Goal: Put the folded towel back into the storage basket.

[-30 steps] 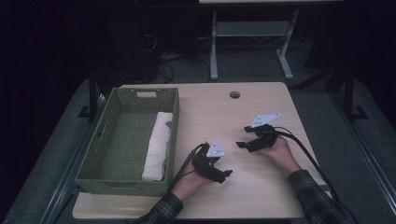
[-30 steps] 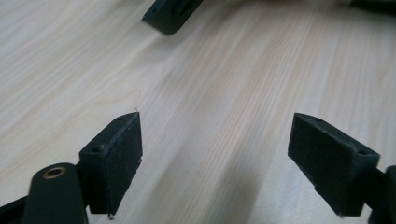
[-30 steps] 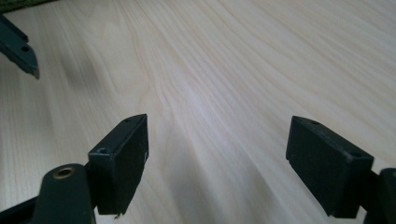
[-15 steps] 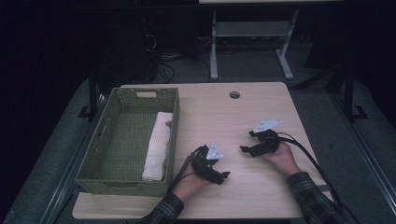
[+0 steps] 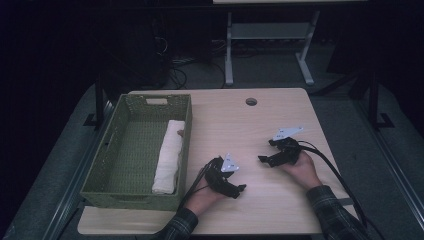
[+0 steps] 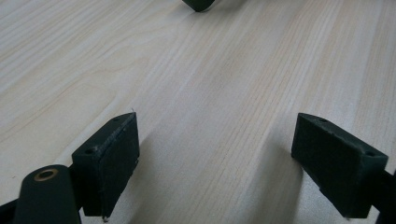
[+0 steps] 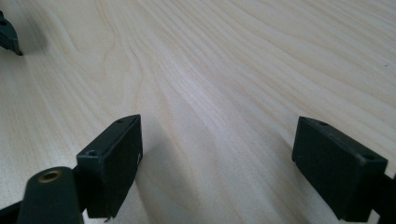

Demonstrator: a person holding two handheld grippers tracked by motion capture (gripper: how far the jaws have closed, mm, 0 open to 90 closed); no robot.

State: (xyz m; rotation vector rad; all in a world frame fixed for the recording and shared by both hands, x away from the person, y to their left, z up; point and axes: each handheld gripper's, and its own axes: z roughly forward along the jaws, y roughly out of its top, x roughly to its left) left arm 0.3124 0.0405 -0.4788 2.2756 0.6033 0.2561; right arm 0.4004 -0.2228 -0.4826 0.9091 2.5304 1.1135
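Both sets of tongs rest spread and empty on the table: left gripper, right gripper, its jaws just opening. The rolled towel lies in the basket, far left; reach over the rim.

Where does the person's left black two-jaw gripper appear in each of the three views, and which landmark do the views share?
High view: left gripper low, just left of centre, on the table.
Left gripper view: left gripper, jaws rising from the bottom, open and empty.
Right gripper view: left gripper, one jaw tip at the upper left edge.
Shared landmark: pale wooden table top.
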